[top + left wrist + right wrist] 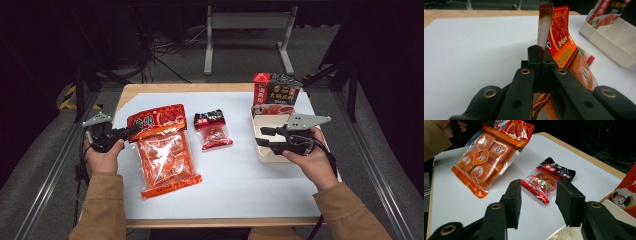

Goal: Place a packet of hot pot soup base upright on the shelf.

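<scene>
Now the orange snack bag is pinched by its top corner in the left gripper, jaws clamped tight, at the table's left. Light, floppy and slick, it is best gripped on the sealed header. The right gripper is held half-open, empty.

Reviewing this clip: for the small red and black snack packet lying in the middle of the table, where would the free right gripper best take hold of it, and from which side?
Probably the black top seal of the small packet, reached from above on the right gripper's side. The packet lies flat on the white table cover, apart from the large orange bag that the left gripper pinches by its header. That end strip is flat and thin; the clear middle bulges.
</scene>
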A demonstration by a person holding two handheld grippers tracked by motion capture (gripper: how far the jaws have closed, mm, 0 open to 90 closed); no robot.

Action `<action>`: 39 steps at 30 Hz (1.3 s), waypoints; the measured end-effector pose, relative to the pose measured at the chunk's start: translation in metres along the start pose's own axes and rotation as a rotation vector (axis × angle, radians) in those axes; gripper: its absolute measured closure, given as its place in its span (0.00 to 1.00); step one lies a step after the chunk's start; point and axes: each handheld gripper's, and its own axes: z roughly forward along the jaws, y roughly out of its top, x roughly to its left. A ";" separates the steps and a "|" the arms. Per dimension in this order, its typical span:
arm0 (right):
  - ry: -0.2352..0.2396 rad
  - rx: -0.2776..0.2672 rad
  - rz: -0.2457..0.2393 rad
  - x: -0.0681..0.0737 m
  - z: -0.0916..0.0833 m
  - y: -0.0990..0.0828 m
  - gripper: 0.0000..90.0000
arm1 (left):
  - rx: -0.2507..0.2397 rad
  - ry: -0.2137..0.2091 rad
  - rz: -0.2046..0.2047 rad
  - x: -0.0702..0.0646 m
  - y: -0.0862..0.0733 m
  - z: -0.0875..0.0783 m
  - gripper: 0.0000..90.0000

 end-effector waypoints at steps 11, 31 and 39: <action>0.014 -0.018 -0.028 0.005 -0.001 0.006 0.65 | -0.081 -0.088 0.120 -0.042 0.023 -0.019 1.00; 0.063 -0.032 -0.025 0.012 0.011 0.010 0.65 | -0.181 -0.236 0.290 -0.092 0.040 -0.036 1.00; 0.080 -0.037 -0.023 0.014 0.018 0.012 0.60 | -0.203 -0.290 0.334 -0.108 0.044 -0.040 1.00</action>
